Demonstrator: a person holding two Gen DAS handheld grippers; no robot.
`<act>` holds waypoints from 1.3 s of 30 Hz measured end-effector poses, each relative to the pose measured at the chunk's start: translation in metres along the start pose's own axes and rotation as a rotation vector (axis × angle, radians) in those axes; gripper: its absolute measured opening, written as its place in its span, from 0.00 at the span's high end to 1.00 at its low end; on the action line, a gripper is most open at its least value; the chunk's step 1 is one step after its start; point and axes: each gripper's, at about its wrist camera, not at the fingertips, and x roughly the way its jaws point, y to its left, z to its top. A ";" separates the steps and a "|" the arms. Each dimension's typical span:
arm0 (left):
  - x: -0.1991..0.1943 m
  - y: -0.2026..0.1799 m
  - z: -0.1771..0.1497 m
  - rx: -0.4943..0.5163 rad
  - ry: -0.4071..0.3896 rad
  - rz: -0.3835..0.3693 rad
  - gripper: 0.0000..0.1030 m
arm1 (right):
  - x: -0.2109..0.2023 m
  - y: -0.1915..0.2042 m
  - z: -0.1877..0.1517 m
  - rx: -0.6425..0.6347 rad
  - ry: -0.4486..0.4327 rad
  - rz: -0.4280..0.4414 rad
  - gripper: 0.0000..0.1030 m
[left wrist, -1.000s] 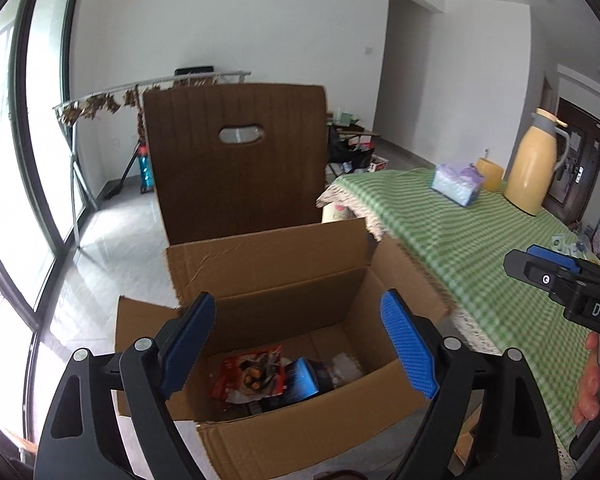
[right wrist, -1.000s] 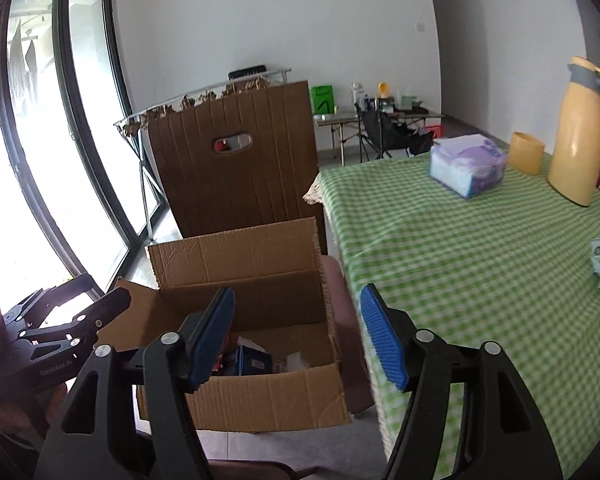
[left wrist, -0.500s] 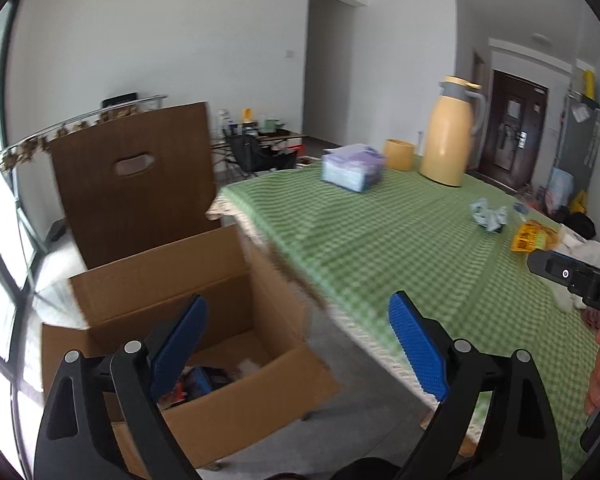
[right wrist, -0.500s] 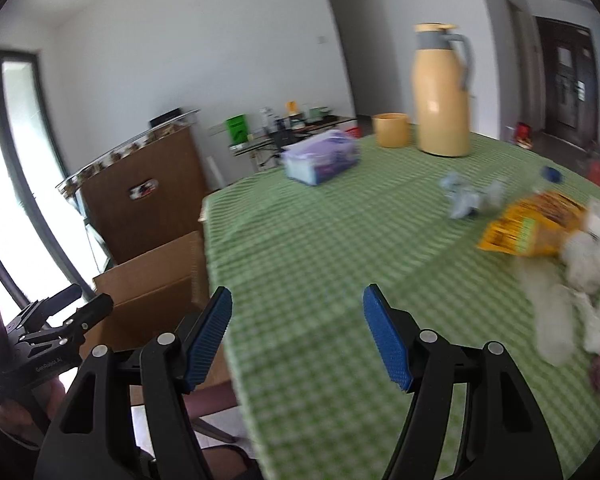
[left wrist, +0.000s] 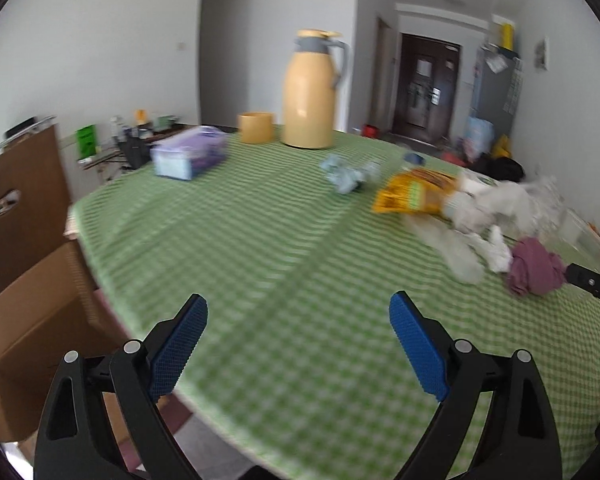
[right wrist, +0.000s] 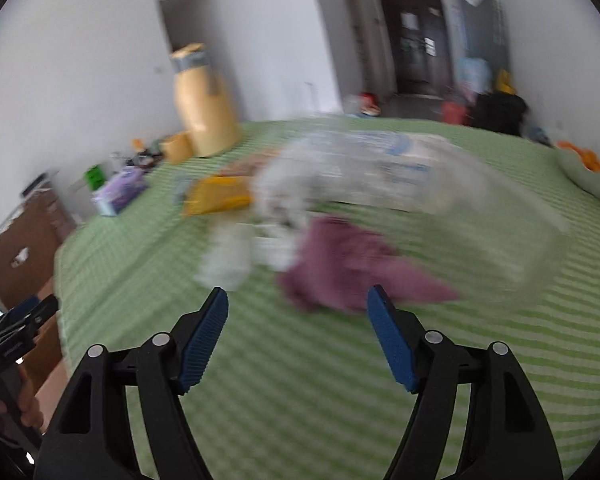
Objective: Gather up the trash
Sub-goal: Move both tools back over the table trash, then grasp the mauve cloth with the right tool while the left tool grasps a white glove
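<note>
Trash lies on the green checked table [left wrist: 260,264]: a crumpled blue-grey paper [left wrist: 348,176], a yellow snack bag [left wrist: 414,196], white tissues [left wrist: 480,216] and a purple crumpled wad [left wrist: 534,268]. My left gripper [left wrist: 297,304] hangs open over bare cloth, well short of them. The open cardboard box [left wrist: 32,312] stands on the floor at the table's left edge. In the blurred right wrist view my right gripper [right wrist: 297,292] points at the purple wad [right wrist: 340,264], its jaws opening with nothing between them. White tissues [right wrist: 228,260] and a clear plastic bag [right wrist: 400,168] lie around the wad.
A yellow thermos jug [left wrist: 310,92], a yellow cup [left wrist: 255,127] and a purple tissue box [left wrist: 188,158] stand at the table's far end. A brown chair back [left wrist: 16,200] rises behind the box. A bowl of oranges [right wrist: 588,176] sits far right.
Both grippers have swung from above the cardboard box to over the table, towards the trash pile. The box has slid to the left edge of both views.
</note>
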 end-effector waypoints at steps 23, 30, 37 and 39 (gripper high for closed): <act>0.090 -0.130 0.037 0.166 0.154 -0.121 0.13 | 0.038 -0.036 0.027 -0.043 0.107 0.106 0.77; 0.144 -0.174 0.038 0.202 0.263 -0.149 0.23 | 0.037 -0.042 0.029 -0.011 0.091 0.110 0.77; 0.140 -0.172 0.033 0.145 0.316 -0.184 0.82 | 0.034 -0.044 0.027 -0.016 0.091 0.123 0.77; 0.123 -0.163 0.036 0.104 0.298 -0.205 0.85 | 0.035 -0.042 0.027 -0.022 0.091 0.134 0.77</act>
